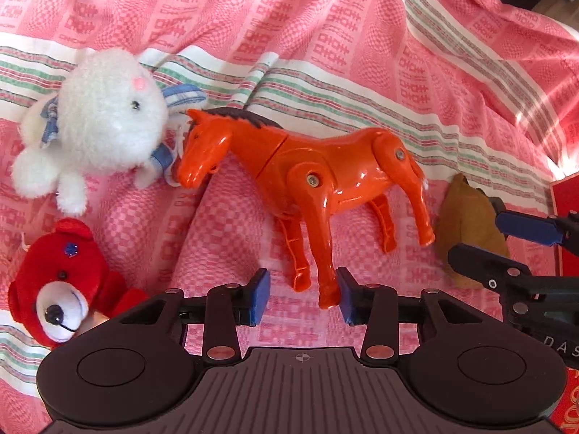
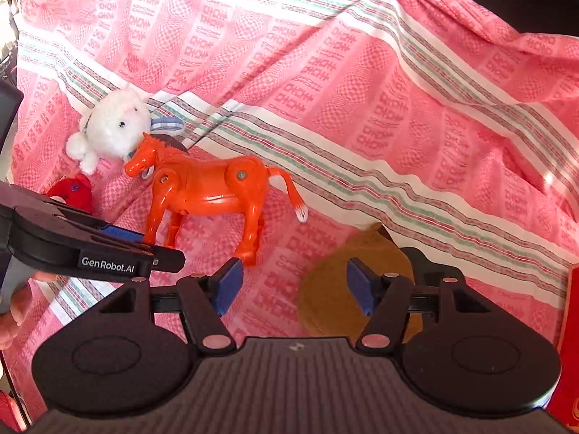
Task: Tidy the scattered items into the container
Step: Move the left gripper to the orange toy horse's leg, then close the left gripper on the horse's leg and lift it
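Heads up, your left gripper (image 1: pixel 303 298) is wide open with a horse (image 1: pixel 325 166) front leg sitting between the pads, hoof just about touching the right pad (image 1: pixel 348 298). That's the sketchy bit: the leg is thin, glossy plastic and looks jointed at the shoulder screw, so if you clamp down there the body could swing or the hoof could squirt out, and the horse drops back on the cloth (image 1: pixel 325 54). I'd go further up toward the body before closing. Your right gripper (image 2: pixel 293 291) is also open, and the brown toy (image 2: pixel 362 275) lies under and behind its right pad (image 2: pixel 362 291), not squarely between them, so closing now probably just nudges it or pinches cloth. The two grippers are near each other too, with the horse's back legs in between, so watch for a bump. The bunny (image 1: pixel 105 123) touches the horse's head and could get dragged along; the red bear (image 1: pixel 61 282) sits at your lower left. The container is probably that red thing (image 2: pixel 570 343) at the far right edge, but I can't really tell.
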The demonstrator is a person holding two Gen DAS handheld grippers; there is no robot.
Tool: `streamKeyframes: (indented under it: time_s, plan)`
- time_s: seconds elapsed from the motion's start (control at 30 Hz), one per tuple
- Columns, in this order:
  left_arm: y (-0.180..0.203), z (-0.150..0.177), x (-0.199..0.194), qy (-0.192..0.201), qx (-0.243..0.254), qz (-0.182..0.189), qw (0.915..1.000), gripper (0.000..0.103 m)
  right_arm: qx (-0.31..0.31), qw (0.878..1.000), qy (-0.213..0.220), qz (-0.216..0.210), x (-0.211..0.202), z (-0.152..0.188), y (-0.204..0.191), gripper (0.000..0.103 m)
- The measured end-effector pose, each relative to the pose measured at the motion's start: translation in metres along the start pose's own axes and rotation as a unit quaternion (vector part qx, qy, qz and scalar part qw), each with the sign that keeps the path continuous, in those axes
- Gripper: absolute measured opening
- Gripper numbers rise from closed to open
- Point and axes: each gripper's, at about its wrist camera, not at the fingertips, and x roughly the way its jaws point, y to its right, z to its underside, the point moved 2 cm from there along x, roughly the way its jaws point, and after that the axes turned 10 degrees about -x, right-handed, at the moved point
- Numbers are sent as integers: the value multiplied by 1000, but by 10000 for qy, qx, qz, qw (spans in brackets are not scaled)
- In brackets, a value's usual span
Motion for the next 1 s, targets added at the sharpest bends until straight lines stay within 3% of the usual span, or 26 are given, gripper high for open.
streamKeyframes:
  time_s: [0.13,0.47,0.6,0.7,0.83,1.0]
  plan:
    - [2,-2,-1,22,180,-21,9998,55,271,9992,-73,-272,14,-11,-6,62]
    - [13,-9,8,221,770,-367,9961,57,745,9956,-298,-484,41,-16,-9,30]
    - [14,-7,8,261,916,-413,9946,38,729,9957,-270,-498,42,-17,-16,16]
    - [15,-5,8,231,1007,-287,9942,19,716,9963,-248,-413,39,-16,-20,16]
    - [17,2,4,278,1225,-297,9916,13,823,9957,-215,-366,32,-12,-24,16]
    - [12,22,-6,61,1428,9,9897,8,995,9937,-253,-460,19,3,-36,16]
